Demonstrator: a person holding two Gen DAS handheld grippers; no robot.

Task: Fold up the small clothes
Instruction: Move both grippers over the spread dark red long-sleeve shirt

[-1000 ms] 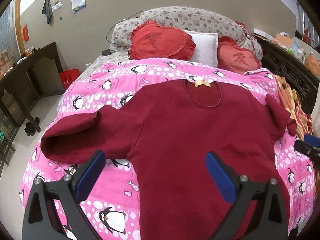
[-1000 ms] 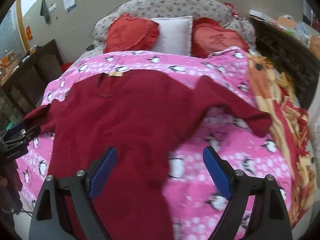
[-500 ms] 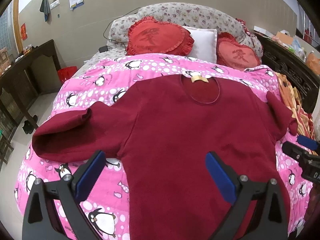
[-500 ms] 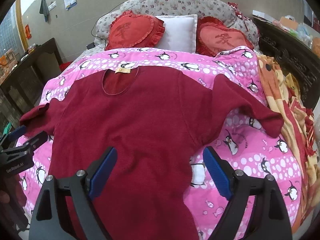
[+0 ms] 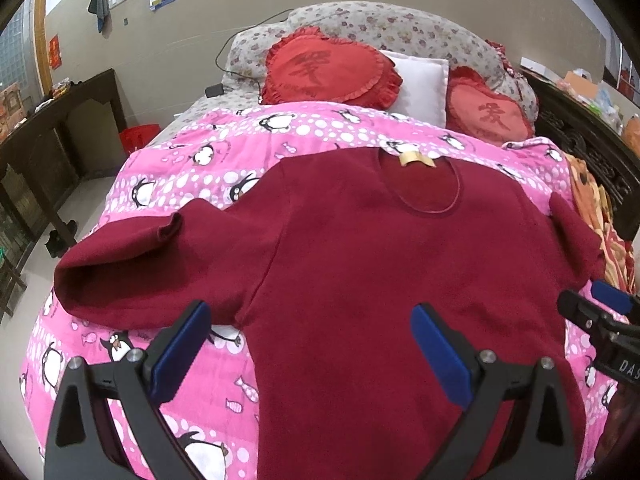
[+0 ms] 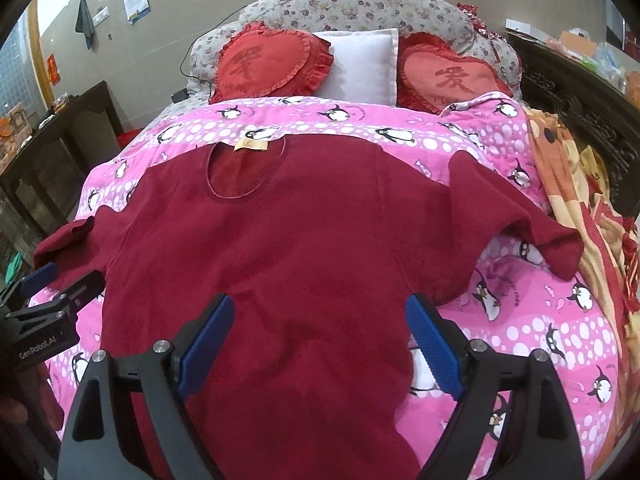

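**Red top spread flat, both my grippers held wide**

My left gripper sits at the bottom of its frame with its blue pads spread far apart, nothing between them. The dark red top lies flat across the middle of the frame on the pink penguin quilt, neckline toward the top of the frame with a tan label at the collar. Its one sleeve runs out to the left of the frame, the cuff end bunched and slightly folded (the fabric there looks rumpled rather than smooth). The far sleeve drops off toward the right edge, where my right gripper pokes in.

In the right wrist view, my right gripper is likewise spread wide at the bottom of the frame, gripping nothing, with the top's lower body under it. The other sleeve reaches toward the right of the frame, ending beside an orange patterned blanket. My left gripper shows at the left edge, near the opposite cuff.

At the top of both frames sit two red heart cushions with a white pillow between them.
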